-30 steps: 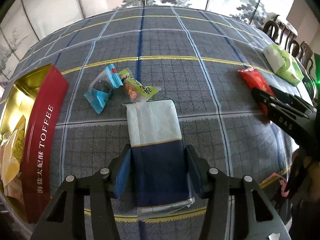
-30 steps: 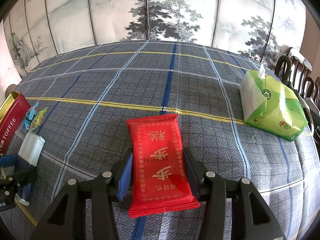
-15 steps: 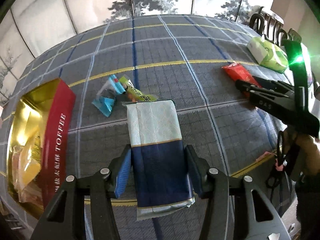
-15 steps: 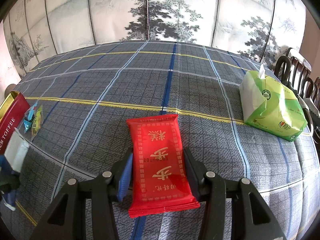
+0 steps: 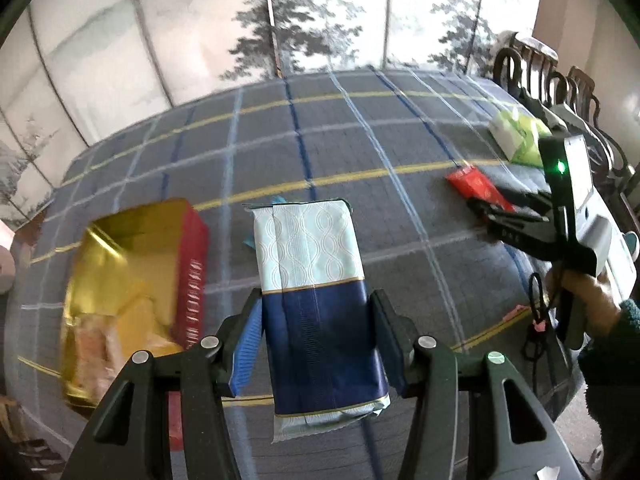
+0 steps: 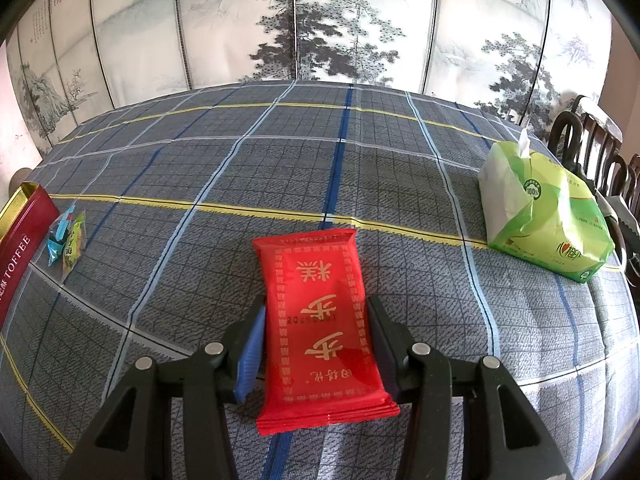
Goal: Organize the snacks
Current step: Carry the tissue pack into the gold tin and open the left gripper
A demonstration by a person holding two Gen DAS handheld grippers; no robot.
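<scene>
My left gripper [image 5: 316, 340] is shut on a navy and pale-blue snack packet [image 5: 316, 300], held above the plaid tablecloth. Down to its left lies the open red toffee tin [image 5: 132, 280] with a gold inside and some wrapped snacks in it. My right gripper [image 6: 316, 344] is shut on a red packet with gold characters [image 6: 320, 316], low over the cloth. That red packet [image 5: 476, 188] and the right gripper [image 5: 492, 210] also show at the right of the left wrist view. Two small candies, blue [image 6: 58, 236] and green-yellow [image 6: 76, 240], lie beside the tin [image 6: 18, 240].
A green tissue pack [image 6: 544, 216] rests at the table's right side, with dark wooden chairs [image 6: 592, 148] behind it. A painted folding screen [image 6: 320, 20] stands behind the table. A hand [image 5: 584, 292] holds the right gripper's handle.
The left gripper has risen with the navy packet and swung toward the tin, which now sits closer below. The right gripper and red packet have stayed still.
</scene>
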